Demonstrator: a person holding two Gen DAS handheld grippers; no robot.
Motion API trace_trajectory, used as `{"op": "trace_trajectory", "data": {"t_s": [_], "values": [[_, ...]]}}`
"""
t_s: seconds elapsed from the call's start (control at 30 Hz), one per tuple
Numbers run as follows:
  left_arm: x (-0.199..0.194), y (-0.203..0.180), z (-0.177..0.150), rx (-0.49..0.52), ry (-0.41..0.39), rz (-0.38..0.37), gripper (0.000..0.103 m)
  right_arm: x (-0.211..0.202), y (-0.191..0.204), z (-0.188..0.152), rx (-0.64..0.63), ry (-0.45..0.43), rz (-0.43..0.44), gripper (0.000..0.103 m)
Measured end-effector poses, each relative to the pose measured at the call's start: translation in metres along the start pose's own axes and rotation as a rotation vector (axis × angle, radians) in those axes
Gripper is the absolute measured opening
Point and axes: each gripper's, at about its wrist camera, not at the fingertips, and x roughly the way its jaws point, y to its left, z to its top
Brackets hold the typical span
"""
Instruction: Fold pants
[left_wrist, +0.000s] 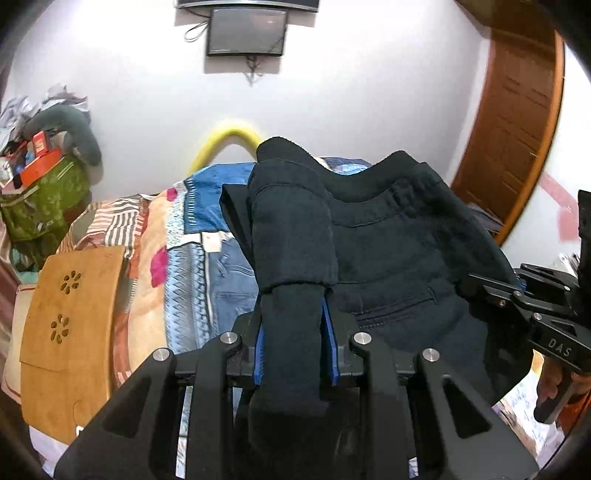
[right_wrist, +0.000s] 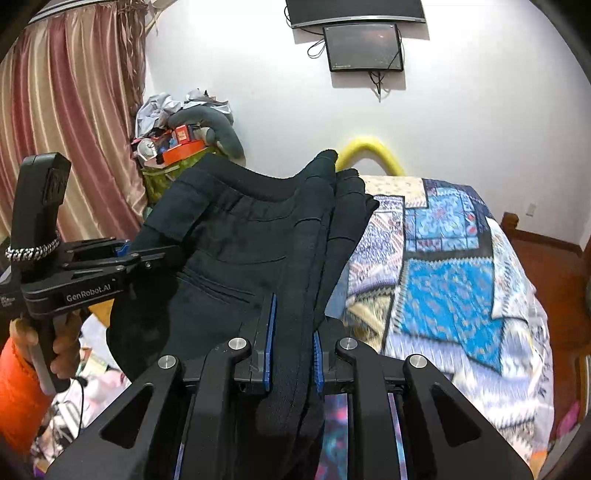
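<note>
Our left tool (left_wrist: 293, 325) and right tool (right_wrist: 293, 347) each clamp the waistband of the dark pants (right_wrist: 236, 251), held aloft over the bed (right_wrist: 461, 280); we judge folding barely begun, every fold remaining.

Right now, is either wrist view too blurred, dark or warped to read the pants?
Left wrist: pants sharp but near-black, folds faint; door frame bows from fisheye. Right wrist: pants clear, quilt smeared by motion blur; wall bright, slightly washed out.
</note>
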Motion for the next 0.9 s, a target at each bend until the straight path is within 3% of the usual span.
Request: {"op": "trace_trajectory", "data": {"t_s": [0.17, 0.37, 0.6, 0.73, 0.77, 0.9], "values": [[0.047, 0.025, 0.000, -0.007, 0.021, 0.049, 0.025, 0.050, -0.005, 0.002, 0.025, 0.031, 0.008, 0.014], [0.113, 0.053, -0.023, 0.008, 0.075, 0.126, 0.025, 0.118, -0.004, -0.013, 0.038, 0.090, 0.014, 0.014], [0.189, 0.081, -0.050, -0.032, 0.200, 0.134, 0.027, 0.183, -0.013, -0.033, 0.060, 0.246, -0.014, 0.014], [0.219, 0.081, -0.064, -0.020, 0.283, 0.153, 0.033, 0.200, -0.022, -0.046, 0.069, 0.332, -0.049, 0.016], [0.220, 0.079, -0.067, -0.012, 0.291, 0.162, 0.037, 0.200, -0.025, -0.049, 0.073, 0.343, -0.056, 0.017], [0.213, 0.080, -0.070, -0.007, 0.299, 0.168, 0.039, 0.190, -0.029, -0.056, 0.108, 0.358, -0.054, 0.025]]}}
